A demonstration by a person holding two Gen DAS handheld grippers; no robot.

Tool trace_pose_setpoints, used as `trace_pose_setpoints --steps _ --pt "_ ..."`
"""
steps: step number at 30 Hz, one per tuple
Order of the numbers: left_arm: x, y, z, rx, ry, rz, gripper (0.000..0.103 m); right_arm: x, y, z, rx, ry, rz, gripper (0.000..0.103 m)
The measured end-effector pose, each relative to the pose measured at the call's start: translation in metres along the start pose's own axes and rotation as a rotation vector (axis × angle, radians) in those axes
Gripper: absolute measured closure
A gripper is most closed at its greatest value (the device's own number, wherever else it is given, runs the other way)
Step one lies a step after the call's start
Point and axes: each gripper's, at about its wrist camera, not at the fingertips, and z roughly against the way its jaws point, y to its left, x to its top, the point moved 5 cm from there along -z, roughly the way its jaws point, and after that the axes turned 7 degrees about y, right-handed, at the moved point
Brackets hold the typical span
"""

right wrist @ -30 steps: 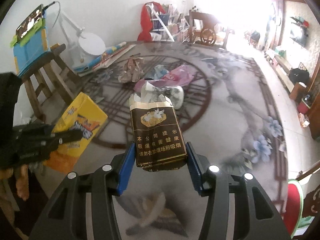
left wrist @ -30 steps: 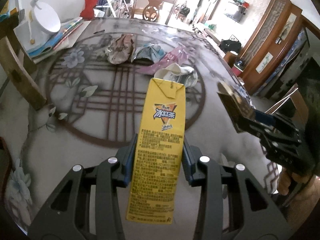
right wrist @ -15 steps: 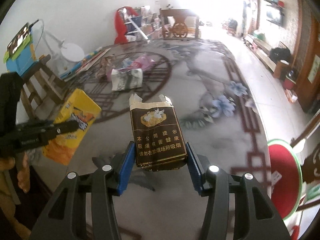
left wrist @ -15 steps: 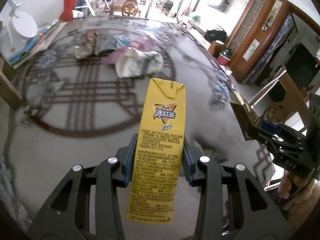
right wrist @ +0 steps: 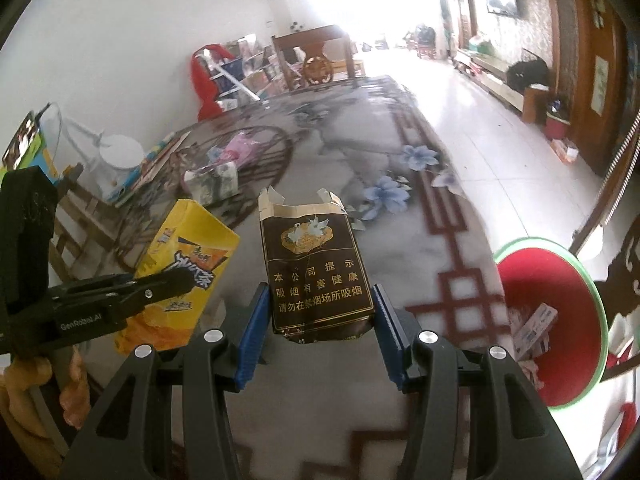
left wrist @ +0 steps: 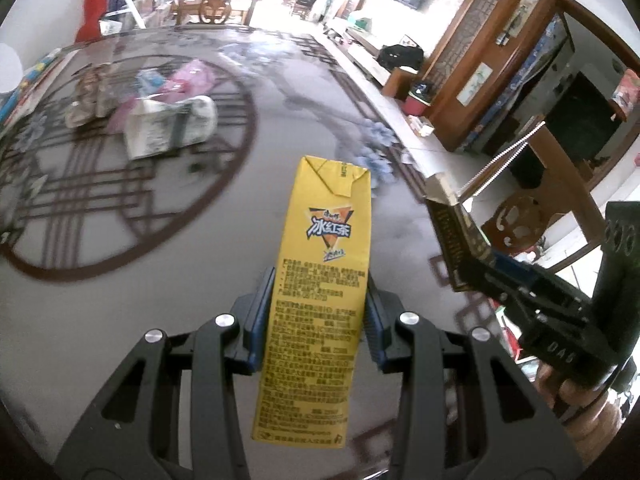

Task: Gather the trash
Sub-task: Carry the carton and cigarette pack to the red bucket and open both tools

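Left fingers [left wrist: 262, 320] pinching yellow carton [left wrist: 320, 280], right fingers [right wrist: 256, 332] pinching brown cigarette pack [right wrist: 316, 276], both lengthwise, tops forward

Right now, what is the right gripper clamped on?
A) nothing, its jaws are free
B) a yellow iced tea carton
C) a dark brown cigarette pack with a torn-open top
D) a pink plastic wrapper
C: in the right wrist view the right gripper has its blue pads pressed on both sides of the dark brown cigarette pack, while the yellow iced tea carton sits in the left gripper.
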Motion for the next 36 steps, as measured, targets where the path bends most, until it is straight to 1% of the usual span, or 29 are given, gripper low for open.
trace_pose_setpoints --steps 4,8,13,18,23,28,32,33,36 --pt "0.002 -0.023 -0.008 -0.008 0.01 -0.035 0.065 0.0 -0.02 0.006 0.0 -0.01 -0.069 0.055" --pt "0.004 -0.049 -0.012 -0.035 0.008 -0.087 0.065 0.0 -0.044 0.008 0.053 -0.012 -0.188 0.054" --pt "0.008 -0.067 -0.018 -0.056 0.013 -0.119 0.065 0.004 -0.061 0.013 0.001 -0.034 -0.233 0.054" --pt "0.011 -0.077 -0.027 -0.074 0.027 -0.124 0.065 0.006 -0.071 0.013 0.003 -0.033 -0.273 0.054" --pt "0.014 -0.085 -0.034 -0.092 0.045 -0.134 0.065 0.01 -0.088 0.018 -0.049 -0.052 -0.31 0.054" --pt "0.021 -0.11 -0.045 -0.125 0.062 -0.171 0.065 0.012 -0.123 0.029 -0.069 -0.07 -0.426 0.054" --pt "0.024 -0.139 -0.055 -0.178 0.091 -0.203 0.065 0.005 -0.156 0.04 -0.039 -0.096 -0.57 0.053" --pt "0.025 -0.149 -0.06 -0.197 0.104 -0.212 0.065 0.004 -0.163 0.042 -0.044 -0.098 -0.597 0.053" --pt "0.027 -0.17 -0.069 -0.23 0.127 -0.232 0.065 0.0 -0.178 0.047 -0.094 -0.101 -0.644 0.052"
